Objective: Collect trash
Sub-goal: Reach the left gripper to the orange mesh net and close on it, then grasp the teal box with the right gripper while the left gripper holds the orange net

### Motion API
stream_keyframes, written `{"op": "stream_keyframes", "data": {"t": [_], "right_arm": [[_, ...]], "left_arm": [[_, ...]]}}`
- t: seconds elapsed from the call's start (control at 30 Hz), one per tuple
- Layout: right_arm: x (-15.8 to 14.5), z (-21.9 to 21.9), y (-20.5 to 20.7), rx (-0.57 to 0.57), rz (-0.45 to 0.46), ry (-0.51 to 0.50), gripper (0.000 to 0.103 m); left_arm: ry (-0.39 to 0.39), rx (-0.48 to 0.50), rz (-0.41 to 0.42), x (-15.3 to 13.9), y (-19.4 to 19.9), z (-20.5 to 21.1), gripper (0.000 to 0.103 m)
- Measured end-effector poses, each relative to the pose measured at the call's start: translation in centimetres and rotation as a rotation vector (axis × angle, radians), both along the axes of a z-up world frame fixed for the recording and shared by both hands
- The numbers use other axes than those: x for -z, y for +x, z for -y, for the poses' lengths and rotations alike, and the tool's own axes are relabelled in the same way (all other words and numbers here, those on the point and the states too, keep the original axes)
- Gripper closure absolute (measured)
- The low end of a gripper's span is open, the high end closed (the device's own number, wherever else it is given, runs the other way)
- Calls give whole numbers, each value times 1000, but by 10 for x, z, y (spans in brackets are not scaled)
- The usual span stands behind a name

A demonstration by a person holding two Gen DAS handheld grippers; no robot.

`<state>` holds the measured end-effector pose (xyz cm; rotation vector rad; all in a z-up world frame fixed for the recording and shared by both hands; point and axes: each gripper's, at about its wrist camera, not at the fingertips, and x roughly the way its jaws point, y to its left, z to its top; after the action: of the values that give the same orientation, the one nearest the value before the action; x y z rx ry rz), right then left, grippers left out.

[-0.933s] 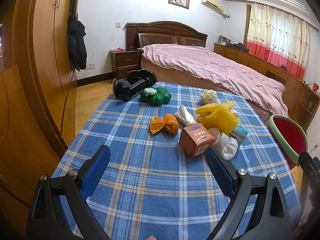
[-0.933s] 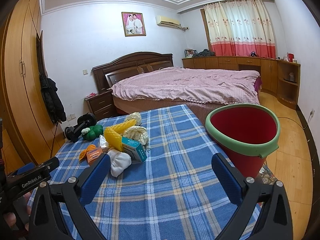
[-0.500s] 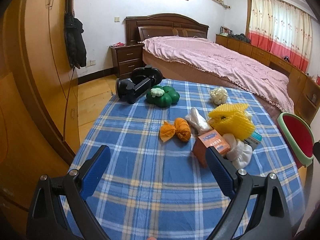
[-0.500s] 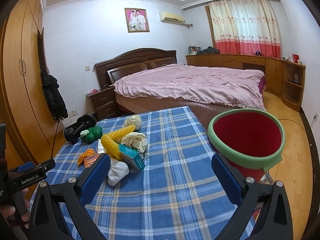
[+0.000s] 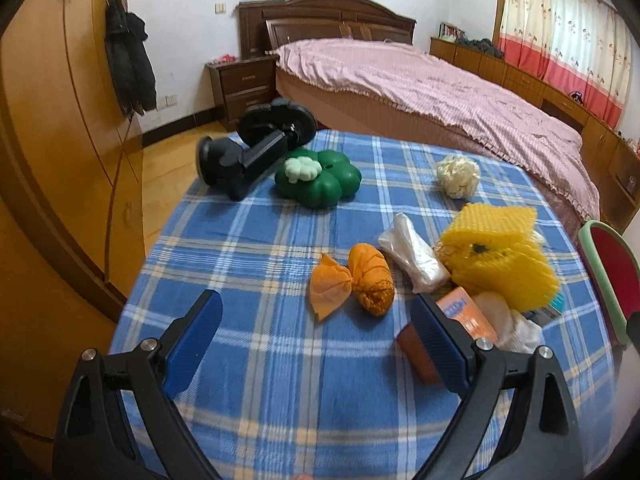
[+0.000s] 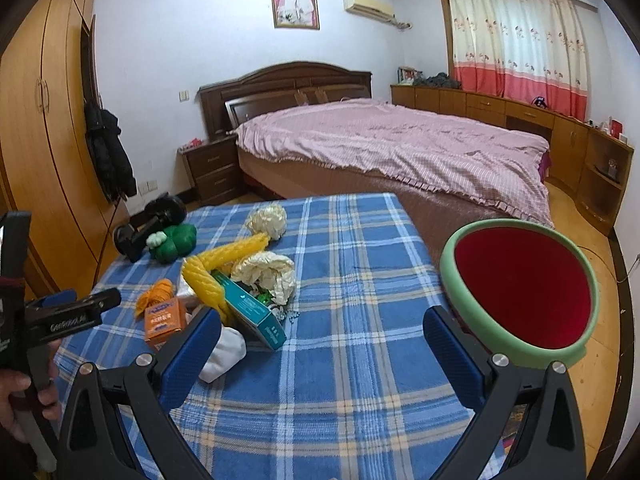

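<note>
Trash lies on the blue plaid table (image 5: 280,360): an orange net bundle (image 5: 352,280), a clear plastic bag (image 5: 412,256), yellow foam netting (image 5: 500,256), an orange box (image 5: 468,316), a white wad (image 5: 516,328) and a cream crumpled ball (image 5: 458,178). My left gripper (image 5: 316,340) is open just short of the orange bundle, its right finger in front of the orange box. My right gripper (image 6: 324,352) is open with nothing between its fingers, beside a teal box (image 6: 256,316) and cream paper (image 6: 268,276). A red bucket with a green rim (image 6: 520,292) stands at the table's right edge.
A green clover-shaped object (image 5: 320,178) and a black suction mount (image 5: 256,152) sit at the table's far left corner. A bed (image 6: 400,148) lies beyond the table, a wardrobe (image 5: 52,160) at left. A hand (image 6: 16,404) holds the left gripper's handle.
The left gripper has moved forward and tilted down toward the orange bundle and box. The right gripper has drifted closer to the trash pile; the bucket sits lower and further right in view.
</note>
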<state>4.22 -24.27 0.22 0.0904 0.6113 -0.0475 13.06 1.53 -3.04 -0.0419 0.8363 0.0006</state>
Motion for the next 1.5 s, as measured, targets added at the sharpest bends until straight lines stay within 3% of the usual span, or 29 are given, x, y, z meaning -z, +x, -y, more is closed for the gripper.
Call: {"op": "stream_keyframes", "data": {"t": [0.3, 0.57, 0.83, 0.93, 1.0, 1.5], "right_arm": [[18, 2, 25, 3, -64, 20, 0], [30, 3, 37, -7, -111, 23, 0], [40, 5, 46, -19, -145, 29, 0], [42, 5, 49, -30, -153, 28, 0], [44, 5, 51, -36, -160, 27, 0], [55, -21, 69, -134, -206, 0, 0]], "left_arm": [[-20, 3, -66, 25, 38, 4, 18], [-103, 23, -120, 42, 57, 5, 29], [-177, 82, -124, 49, 58, 14, 55], [-200, 98, -118, 49, 57, 17, 69], [-220, 100, -119, 48, 57, 17, 84], [-200, 16, -23, 25, 25, -22, 84]]}}
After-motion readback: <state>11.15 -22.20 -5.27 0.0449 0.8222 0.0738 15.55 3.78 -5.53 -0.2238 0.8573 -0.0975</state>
